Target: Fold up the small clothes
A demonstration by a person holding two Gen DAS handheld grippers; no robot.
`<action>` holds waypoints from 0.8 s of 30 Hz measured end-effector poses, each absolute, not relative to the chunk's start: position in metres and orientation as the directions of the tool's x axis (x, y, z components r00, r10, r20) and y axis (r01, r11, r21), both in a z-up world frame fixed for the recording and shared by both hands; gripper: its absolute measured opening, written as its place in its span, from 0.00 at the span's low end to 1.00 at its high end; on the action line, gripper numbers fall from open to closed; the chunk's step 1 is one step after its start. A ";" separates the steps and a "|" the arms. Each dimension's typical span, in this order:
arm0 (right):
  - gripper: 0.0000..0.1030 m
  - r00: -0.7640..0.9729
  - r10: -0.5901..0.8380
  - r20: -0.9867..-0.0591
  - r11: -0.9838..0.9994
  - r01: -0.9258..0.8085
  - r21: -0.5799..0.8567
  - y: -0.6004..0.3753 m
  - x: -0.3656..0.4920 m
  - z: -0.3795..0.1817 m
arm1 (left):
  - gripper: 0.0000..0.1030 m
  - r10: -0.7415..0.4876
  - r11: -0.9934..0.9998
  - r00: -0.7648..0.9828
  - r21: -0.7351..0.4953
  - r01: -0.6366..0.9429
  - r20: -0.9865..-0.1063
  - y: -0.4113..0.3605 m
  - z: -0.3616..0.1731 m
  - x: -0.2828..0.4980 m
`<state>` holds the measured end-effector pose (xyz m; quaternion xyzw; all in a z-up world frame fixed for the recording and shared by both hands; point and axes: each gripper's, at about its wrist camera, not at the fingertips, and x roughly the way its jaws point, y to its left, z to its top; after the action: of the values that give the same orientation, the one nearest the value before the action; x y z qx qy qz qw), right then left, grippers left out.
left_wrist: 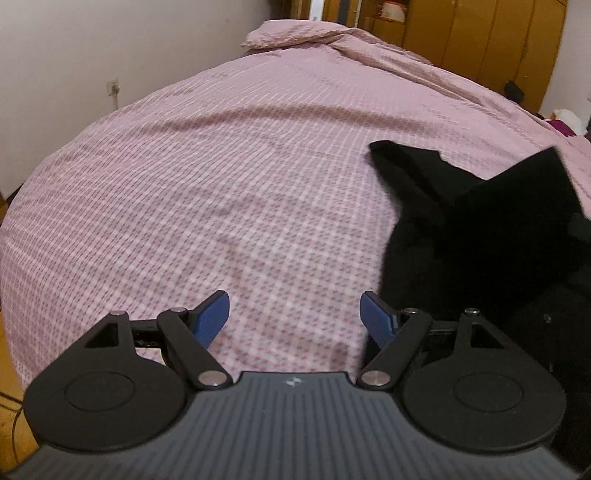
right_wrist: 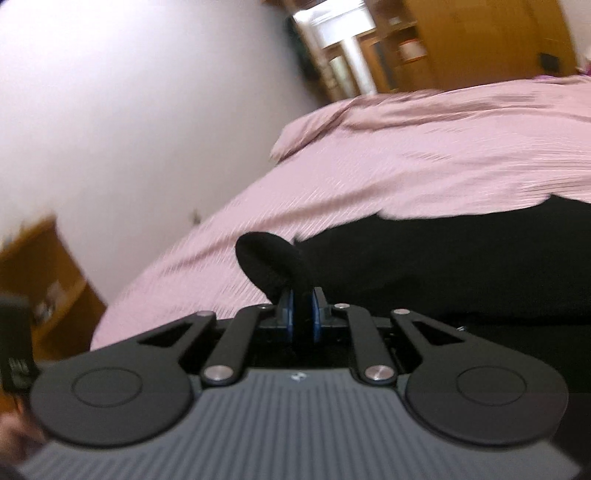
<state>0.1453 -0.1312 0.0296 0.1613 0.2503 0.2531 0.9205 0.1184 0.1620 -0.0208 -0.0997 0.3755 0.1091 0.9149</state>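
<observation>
A black garment (left_wrist: pixel 461 229) lies on the pink checked bedspread (left_wrist: pixel 221 184), at the right of the left wrist view, with one flap raised off the bed. My left gripper (left_wrist: pixel 294 317) hovers open over bare bedspread just left of the garment, nothing between its blue pads. In the right wrist view my right gripper (right_wrist: pixel 300 317) is shut on a bunched edge of the black garment (right_wrist: pixel 461 266), which curls up over the fingers. That view is tilted and blurred.
A pink pillow (left_wrist: pixel 295 33) lies at the far end of the bed. Wooden wardrobes (left_wrist: pixel 480 37) stand beyond it, and a white wall (left_wrist: pixel 92 55) with a socket runs along the left. A wooden bedside unit (right_wrist: pixel 44 280) stands low at the left.
</observation>
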 end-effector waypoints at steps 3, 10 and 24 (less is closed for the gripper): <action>0.08 0.799 0.485 -0.354 0.829 -0.292 0.477 -0.169 0.146 0.033 | 0.79 0.114 0.964 0.704 -0.093 -0.249 -0.701 0.152 -0.019 0.125; 0.08 0.873 0.324 -0.365 0.830 -0.078 0.552 -0.248 0.149 0.017 | 0.79 0.100 0.976 0.716 -0.071 -0.205 -0.691 0.130 -0.017 0.142; 0.69 0.770 0.483 -0.418 0.847 -0.287 0.448 -0.183 0.169 -0.012 | 0.79 0.112 0.979 0.687 -0.040 -0.201 -0.718 0.118 -0.032 0.153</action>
<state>0.1694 -0.1831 -0.0121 0.1822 0.2678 0.2086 0.9228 0.1526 0.1176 -0.0319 -0.0578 0.3862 0.0855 0.9166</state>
